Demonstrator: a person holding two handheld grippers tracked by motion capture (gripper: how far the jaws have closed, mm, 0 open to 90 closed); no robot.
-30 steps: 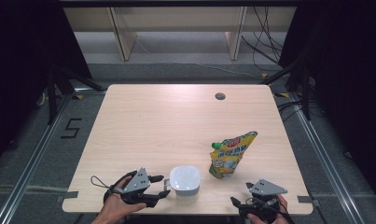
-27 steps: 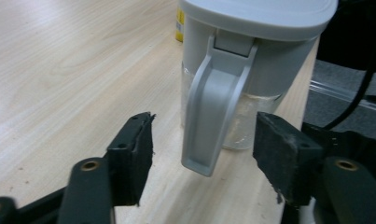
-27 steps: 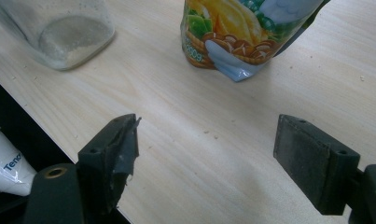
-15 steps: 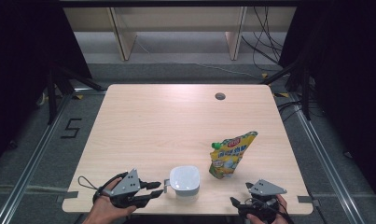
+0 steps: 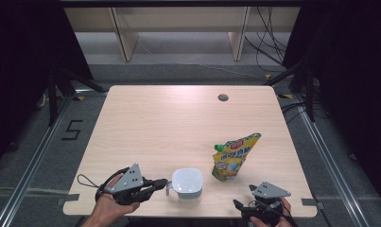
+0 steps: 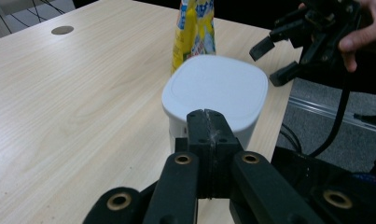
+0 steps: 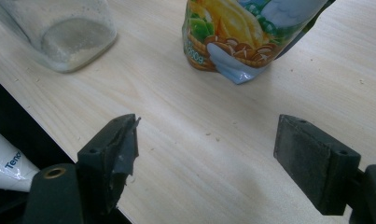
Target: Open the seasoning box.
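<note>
A white-lidded translucent container (image 5: 186, 182) (image 6: 218, 88) (image 7: 64, 32) stands near the table's front edge, with a small handle (image 5: 168, 188) on its left side. My left gripper (image 5: 163, 182) (image 6: 206, 115) has just been closing. Its jaws are now pressed together at that handle, and the pinch itself is hidden behind them. A yellow-green spouted pouch (image 5: 234, 156) (image 6: 194, 28) (image 7: 251, 32) lies to the right of the container. My right gripper (image 5: 247, 208) (image 7: 206, 158) (image 6: 288, 51) hovers low at the front right edge, open, with only bare table between its jaws.
The light wooden table (image 5: 169, 127) has a round cable hole (image 5: 222, 97) (image 6: 62, 30) at the far right. Shelf legs and cables stand behind it. A white tube (image 7: 3, 163) shows below the front edge beside my right gripper.
My left gripper's jaws have closed at the container's handle and the hand has shifted slightly. The container, the pouch and my right gripper stay where they were.
</note>
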